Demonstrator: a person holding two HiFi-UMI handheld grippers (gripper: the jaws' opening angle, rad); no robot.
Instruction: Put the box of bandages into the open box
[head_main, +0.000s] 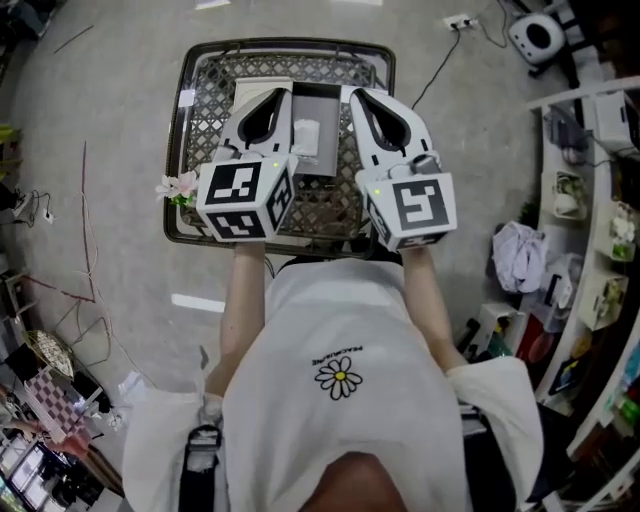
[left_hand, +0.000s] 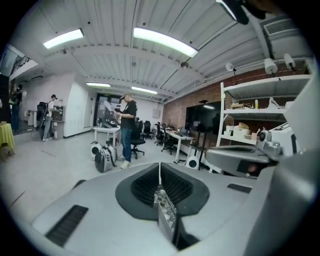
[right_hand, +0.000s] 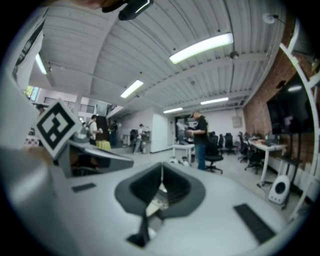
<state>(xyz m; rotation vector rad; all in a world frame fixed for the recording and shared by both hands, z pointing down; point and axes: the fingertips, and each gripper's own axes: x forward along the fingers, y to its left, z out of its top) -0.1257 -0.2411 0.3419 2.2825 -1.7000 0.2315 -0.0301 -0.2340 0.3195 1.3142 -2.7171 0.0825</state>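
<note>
Below the head camera, the left tongs (head_main: 278, 95) and the right tongs (head_main: 358, 97) were held side by side over a table (head_main: 205, 110) with a dark lattice top, each with its marker cube nearest the person. Between the two, on the lattice, lay a grey open box (head_main: 328, 100). A small white packet (head_main: 305, 137) rested inside it, probably the box of bandages, though it was too small to read. It lay apart from both tongs. A pale flower (head_main: 178, 187) sat at the table's left edge. Lower down, the person's white shirt (head_main: 340, 378) with a daisy print filled the middle of the view.

From the left gripper view, the left tongs (left_hand: 160, 166) were pressed together, the ribbed pads meeting in one thin line with nothing between them. They pointed out across an office room, not at the table. A standing person (left_hand: 127, 125) was well beyond the tips, with desks and office chairs (left_hand: 165, 137) behind. A white shelf unit (left_hand: 260, 115) stood at the right, against a brick wall. The body of the right tongs crossed in front of it.

From the right gripper view, the right tongs (right_hand: 161, 170) were likewise pressed together and empty. They looked into the same room, and the standing person (right_hand: 197, 132) was just right of centre. At the left edge, the marker cube of the left tongs stood close by.
</note>
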